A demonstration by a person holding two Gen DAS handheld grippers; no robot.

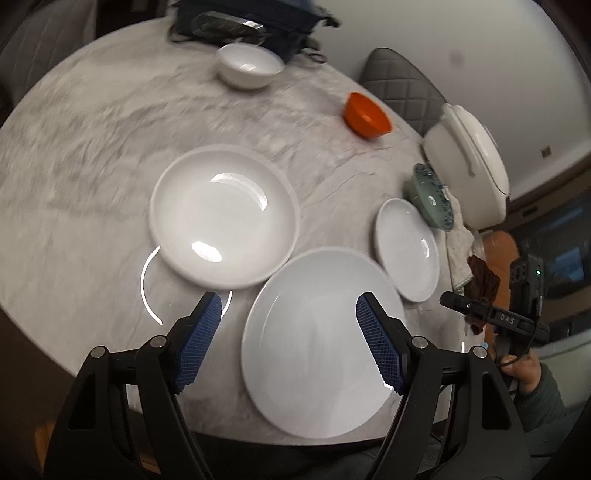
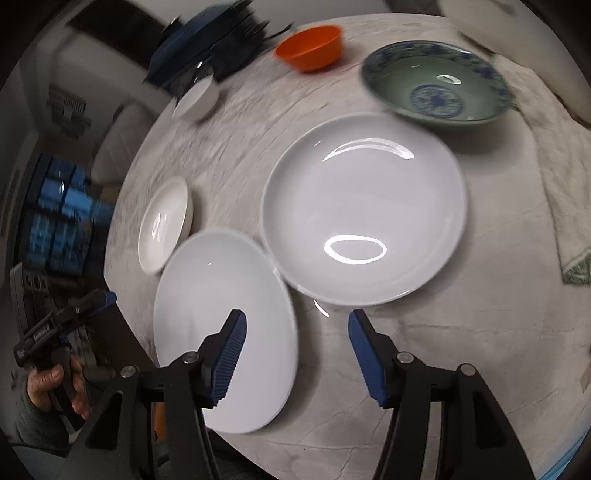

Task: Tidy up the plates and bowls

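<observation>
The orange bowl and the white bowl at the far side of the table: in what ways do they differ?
1. Colour: the orange bowl is bright orange; the white bowl is plain white.
2. Size: the white bowl looks wider than the orange bowl, though the fisheye view makes this uncertain.
3. Place: the white bowl stands next to the dark bag; the orange bowl stands apart, nearer the chair.

Both stand upright, appear empty, and rest alone on the marble table.
</observation>
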